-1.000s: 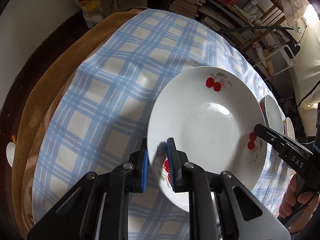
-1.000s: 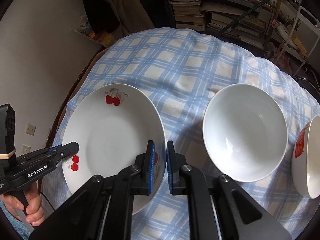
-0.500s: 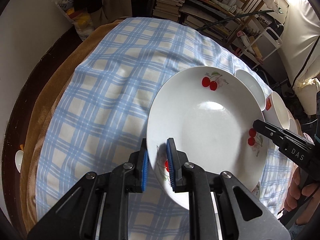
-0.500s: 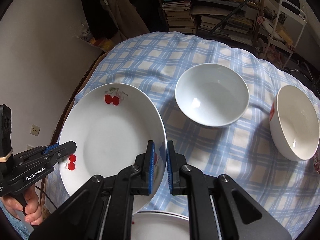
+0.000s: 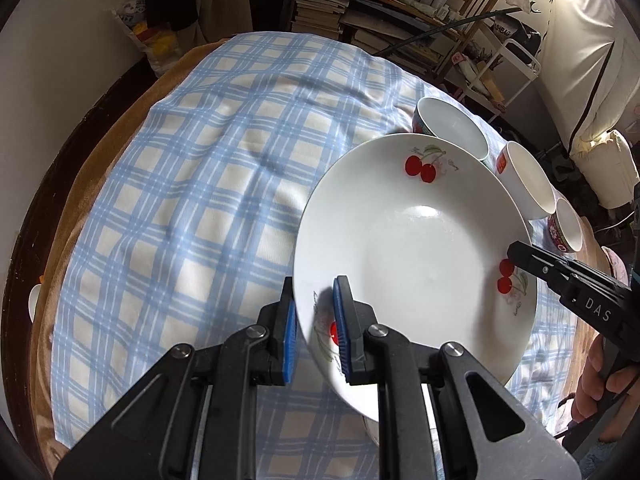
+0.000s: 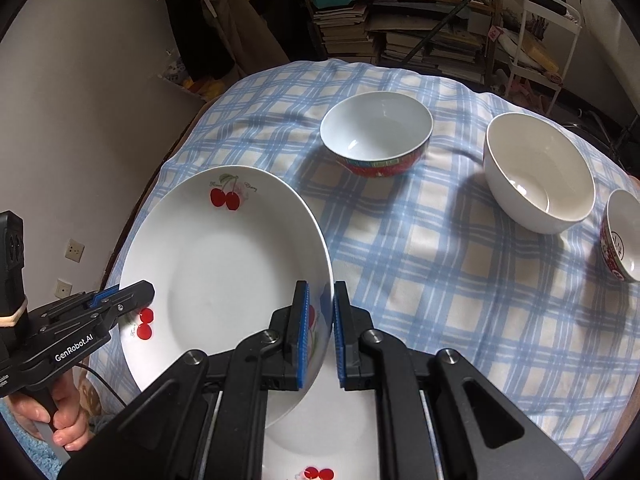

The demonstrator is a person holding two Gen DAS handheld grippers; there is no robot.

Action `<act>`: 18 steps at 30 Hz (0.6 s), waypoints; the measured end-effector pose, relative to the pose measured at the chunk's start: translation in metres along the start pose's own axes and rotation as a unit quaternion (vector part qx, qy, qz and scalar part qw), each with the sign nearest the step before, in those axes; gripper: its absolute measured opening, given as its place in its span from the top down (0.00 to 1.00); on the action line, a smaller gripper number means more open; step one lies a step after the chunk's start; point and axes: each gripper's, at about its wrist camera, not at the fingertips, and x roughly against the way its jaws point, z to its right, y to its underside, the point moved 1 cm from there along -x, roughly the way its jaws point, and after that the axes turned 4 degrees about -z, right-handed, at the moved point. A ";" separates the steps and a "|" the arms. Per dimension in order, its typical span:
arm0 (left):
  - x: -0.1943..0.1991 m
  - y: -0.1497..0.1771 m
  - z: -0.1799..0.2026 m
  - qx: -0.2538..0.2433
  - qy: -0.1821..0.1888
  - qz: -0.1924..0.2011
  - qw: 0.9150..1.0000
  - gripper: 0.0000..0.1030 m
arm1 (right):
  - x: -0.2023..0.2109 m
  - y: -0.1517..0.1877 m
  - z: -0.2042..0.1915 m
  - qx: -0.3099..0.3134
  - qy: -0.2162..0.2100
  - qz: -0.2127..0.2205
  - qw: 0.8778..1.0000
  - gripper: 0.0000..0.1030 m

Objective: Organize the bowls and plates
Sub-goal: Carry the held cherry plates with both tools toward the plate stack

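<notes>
Cherry plate [image 5: 416, 264] clamped by L gripper [image 5: 314, 328] & R gripper [image 6: 320, 328].

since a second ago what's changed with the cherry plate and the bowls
The cherry plate, clamped on opposite rims by the left gripper and right gripper, has been carried toward the near edge, above a second plate below. Both grips are unchanged. The patterned bowl, white bowl and small bowl show no sign of moving on the checked cloth.
</notes>
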 end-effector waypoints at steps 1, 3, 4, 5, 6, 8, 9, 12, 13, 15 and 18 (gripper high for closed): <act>0.001 0.005 0.002 0.000 -0.001 0.001 1.000 0.83 | 0.002 0.006 0.000 0.001 0.000 -0.001 1.000 0.88; 0.005 0.016 0.007 -0.005 -0.004 0.006 1.000 0.83 | 0.006 0.017 0.001 0.004 0.005 -0.001 1.000 0.88; 0.006 0.022 0.009 -0.007 -0.006 0.008 1.000 0.83 | 0.008 0.021 0.001 0.004 0.008 0.000 1.000 0.88; 0.008 0.027 0.012 -0.010 -0.008 0.010 1.000 0.83 | 0.011 0.027 0.001 0.004 0.010 0.001 1.000 0.88; 0.009 0.032 0.014 -0.013 -0.008 0.011 1.000 0.83 | 0.012 0.030 0.003 0.003 0.011 0.002 1.000 0.88; 0.010 0.039 0.017 -0.015 -0.008 0.008 1.000 0.83 | 0.015 0.039 0.007 -0.003 0.008 0.003 1.000 0.88; 0.011 0.042 0.018 -0.016 -0.007 0.007 1.000 0.83 | 0.017 0.043 0.009 -0.007 0.004 0.004 1.000 0.88; 0.011 0.051 0.024 -0.024 -0.012 0.004 1.000 0.83 | 0.018 0.055 0.016 -0.018 -0.003 0.003 1.000 0.88; 0.011 0.054 0.027 -0.028 -0.014 0.005 0.999 0.83 | 0.018 0.060 0.017 -0.019 -0.001 0.003 1.000 0.88; 0.010 0.060 0.032 -0.034 -0.019 0.006 0.999 0.83 | 0.017 0.066 0.020 -0.020 0.004 0.003 1.000 0.88; 0.005 0.066 0.037 -0.045 -0.023 0.004 0.999 0.83 | 0.015 0.074 0.024 -0.023 0.008 0.006 1.000 0.88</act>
